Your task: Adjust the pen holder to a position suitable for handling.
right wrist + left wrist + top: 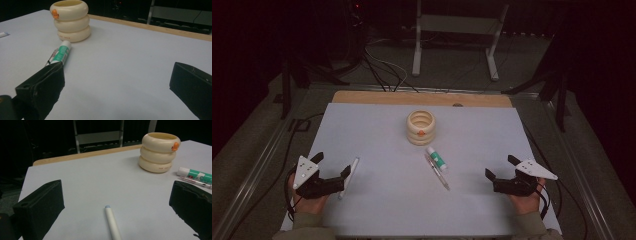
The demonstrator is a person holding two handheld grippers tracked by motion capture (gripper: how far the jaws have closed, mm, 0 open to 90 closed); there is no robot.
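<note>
My left tool (332, 172) has its jaws spread wide and holds nothing. My right tool (498, 168) is spread wide too, and it is empty as well.

What could go wrong? I think the white pen (349, 177) is the thing I will pick up first, since it lies closest to my left tool. It is thin and round, and it lies flat on the worktop (377, 125). If I close the jaws too high, they may slip over it. If I bump it from the side, it may roll away. The pen also has to go into the cream cup (421, 127), I guess, and that cup looks light. A hard poke could tip it over. On the other side, the glue stick (436, 157) and the thin clear pen (438, 173) lie touching each other. If my right tool goes for one, it may push the other one or grab both.

Where is the white pen? In the high view it lies just beside the inner jaw of my left tool. In the left gripper view the white pen (112, 222) runs up from the bottom, between the two black jaws, with its pale blue tip pointing away from me. The jaws do not touch it. The cream cup (159, 152) stands well apart, far up and to the right
</note>
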